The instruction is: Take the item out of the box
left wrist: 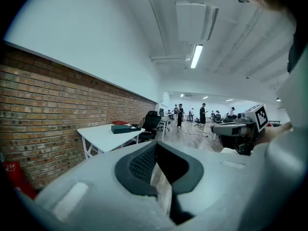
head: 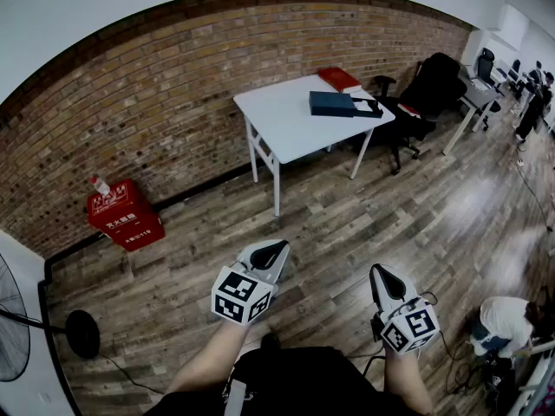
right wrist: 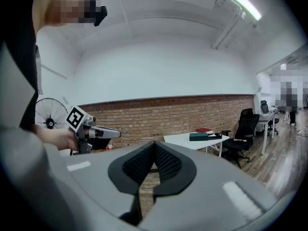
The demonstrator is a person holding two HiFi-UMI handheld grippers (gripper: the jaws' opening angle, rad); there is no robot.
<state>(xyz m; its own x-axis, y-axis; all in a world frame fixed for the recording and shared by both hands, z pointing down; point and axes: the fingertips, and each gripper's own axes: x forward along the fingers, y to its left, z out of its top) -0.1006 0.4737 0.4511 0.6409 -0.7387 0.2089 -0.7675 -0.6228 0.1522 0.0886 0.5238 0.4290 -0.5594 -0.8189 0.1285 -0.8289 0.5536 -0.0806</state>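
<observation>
While the person stands on the wooden floor (head: 390, 215) well back from the white table (head: 286, 124), both grippers are held low in front of the body, far from anything on that table. The left gripper (head: 270, 248) has its jaws brought together at the tips, and its own view shows nothing between them. The right gripper (head: 381, 272) is likewise closed, tips meeting, and empty. The two grippers sit side by side and apart, each with its marker cube facing up toward the head camera.

The dark blue box (head: 333, 103) lies flat near the far end of the table, which stands by the brick wall (head: 156, 102). A small black object (head: 368, 107) lies just beside the box on its right, touching or nearly so; what it is cannot be told from here. Nor can it be told whether the box is open. A flat red item (head: 339, 79) lies behind the box, toward the wall.

A black office chair (head: 434, 85) stands just beyond the table's right end. On the floor against the wall to the left sits a red cabinet (head: 124, 215) with a bottle (head: 101, 185) on top. A standing fan (head: 13, 328) shows at the left edge. A person in a white top (head: 507, 317) crouches at the lower right.
</observation>
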